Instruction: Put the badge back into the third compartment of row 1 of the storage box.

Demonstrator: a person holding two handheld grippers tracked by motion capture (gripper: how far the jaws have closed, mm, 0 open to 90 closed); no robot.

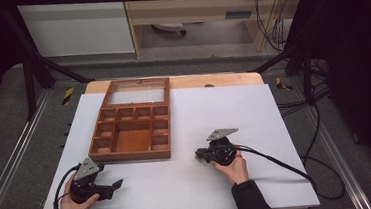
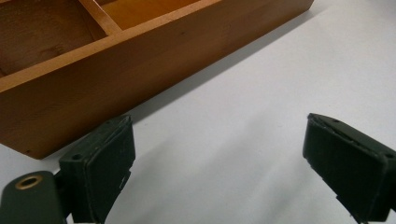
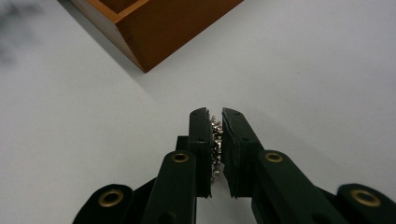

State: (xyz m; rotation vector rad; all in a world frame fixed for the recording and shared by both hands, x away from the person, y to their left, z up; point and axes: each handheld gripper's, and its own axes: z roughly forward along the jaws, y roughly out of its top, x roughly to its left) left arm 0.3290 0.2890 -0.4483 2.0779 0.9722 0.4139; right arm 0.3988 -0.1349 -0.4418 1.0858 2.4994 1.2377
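A wooden box (image 1: pixel 129 135) with its glass lid swung back is set on the white tabletop (image 1: pixel 254 114), compartments exposed, probably so small items can be dropped in. The right tongs (image 3: pixel 215 122) are clenched on a small sparkly metal piece (image 3: pixel 215 140), likely jewellery, held low near the box's near right corner, seemingly for carrying in. The left tongs (image 2: pixel 219 154) are released, 2 jaws wide apart, parked beside the box's front wall, holding nothing.

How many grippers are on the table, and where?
2. The left gripper, jaws apart, is near the front-left below the wooden box; the right gripper, closed on a small silvery item, is right of centre.
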